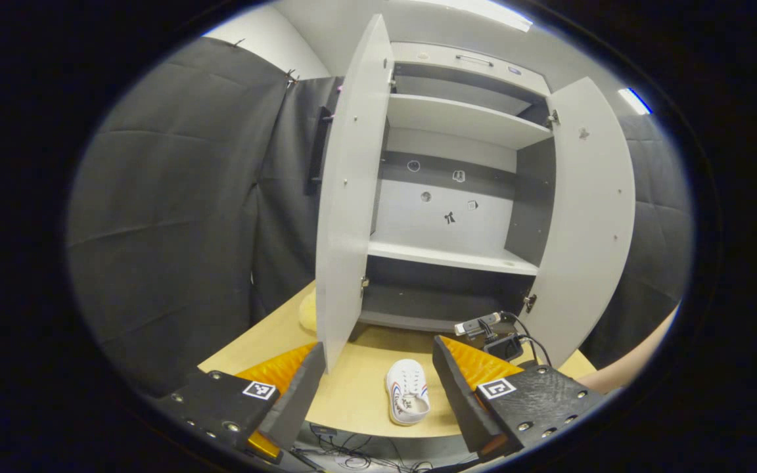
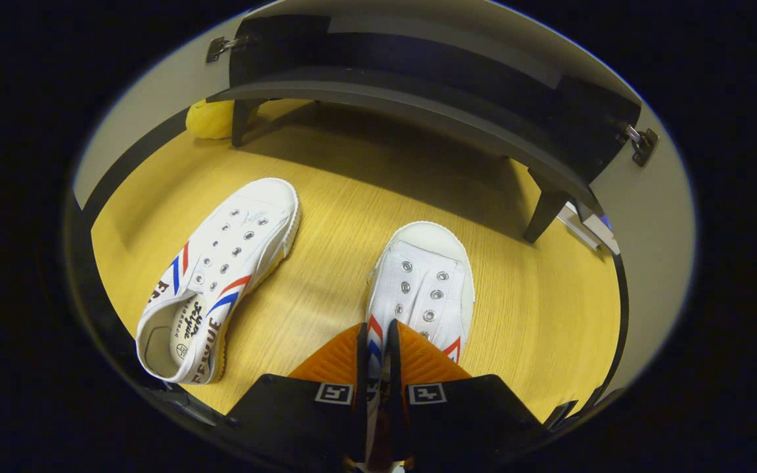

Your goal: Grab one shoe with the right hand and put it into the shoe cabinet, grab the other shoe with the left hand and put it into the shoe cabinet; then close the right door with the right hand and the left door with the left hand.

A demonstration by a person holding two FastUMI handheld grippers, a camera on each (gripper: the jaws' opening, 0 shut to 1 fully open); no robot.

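Right gripper [image 2: 377, 351]: clamped on the heel wall of one white sneaker [image 2: 423, 282], lower centre; second sneaker [image 2: 221, 276] loose on bench [image 2: 536, 315], left. Left gripper [image 1: 378, 374]: wide open, empty. Shoe cabinet [image 1: 457, 256]: both doors open, shelves bare; nothing stowed yet.

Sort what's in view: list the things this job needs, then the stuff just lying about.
Job:
right gripper, shut on one shoe
other shoe
left gripper, open
shoe cabinet, both doors open

Lying about:
yellow object
small camera with cables

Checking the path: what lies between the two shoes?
Only bare wooden tabletop separates the left shoe from the gripped shoe, seen in the right gripper view.
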